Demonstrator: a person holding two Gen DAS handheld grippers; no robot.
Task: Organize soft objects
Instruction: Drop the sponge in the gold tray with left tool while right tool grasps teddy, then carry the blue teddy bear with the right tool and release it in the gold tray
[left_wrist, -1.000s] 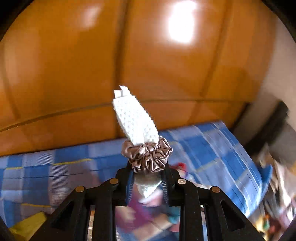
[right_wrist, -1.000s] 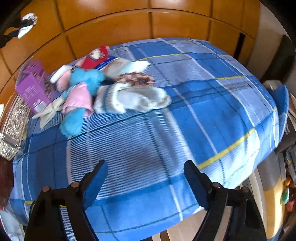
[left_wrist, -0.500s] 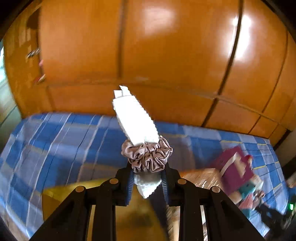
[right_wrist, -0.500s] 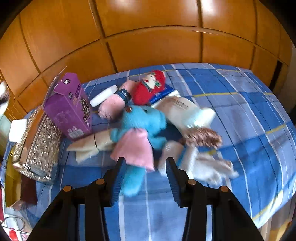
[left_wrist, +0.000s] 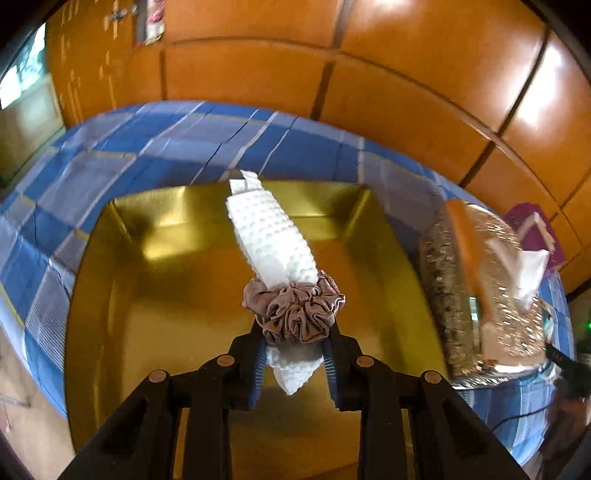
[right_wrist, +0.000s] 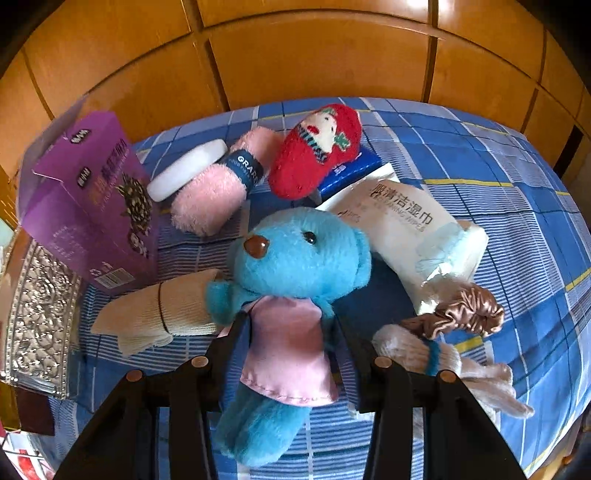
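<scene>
Soft objects: a heap on the bed (right_wrist: 480, 155), loose and overlapping, so each must be picked out singly; one is already lifted away.
Gold box (left_wrist: 177, 280): seen only by the left camera, open-topped on the checked bedspread, bare inside; likely the bin for the soft things.
White cloth (left_wrist: 271, 236): a rolled, dimpled strip bound by a mauve scrunchie (left_wrist: 295, 312), so it stays one bundle; it sticks forward out of the jaws, hanging over the box.
Left gripper (left_wrist: 295, 363): jaws nearly closed on the cloth just behind the scrunchie; they have just been easing apart a little, cloth between them, which reads as the start of a drop.
Silver tray (left_wrist: 484, 295): right of the box, embossed, blurred here; the right camera shows only its edge at far left.
Purple carton (right_wrist: 88, 195): stands beside the tray; stiff, probably not for sorting.
Beige roll (right_wrist: 155, 314), pink roll (right_wrist: 210, 192), red plush (right_wrist: 317, 151), wipes pack (right_wrist: 410, 229), second scrunchie (right_wrist: 465, 310): only the right camera shows them.
Blue bear (right_wrist: 295, 258): lies face up in the middle of the heap, the easiest pick.
Right gripper (right_wrist: 295, 343): jaws half closed, astride the bear's pink dress; they closed in a moment ago. Whether the pads press it I cannot tell.
</scene>
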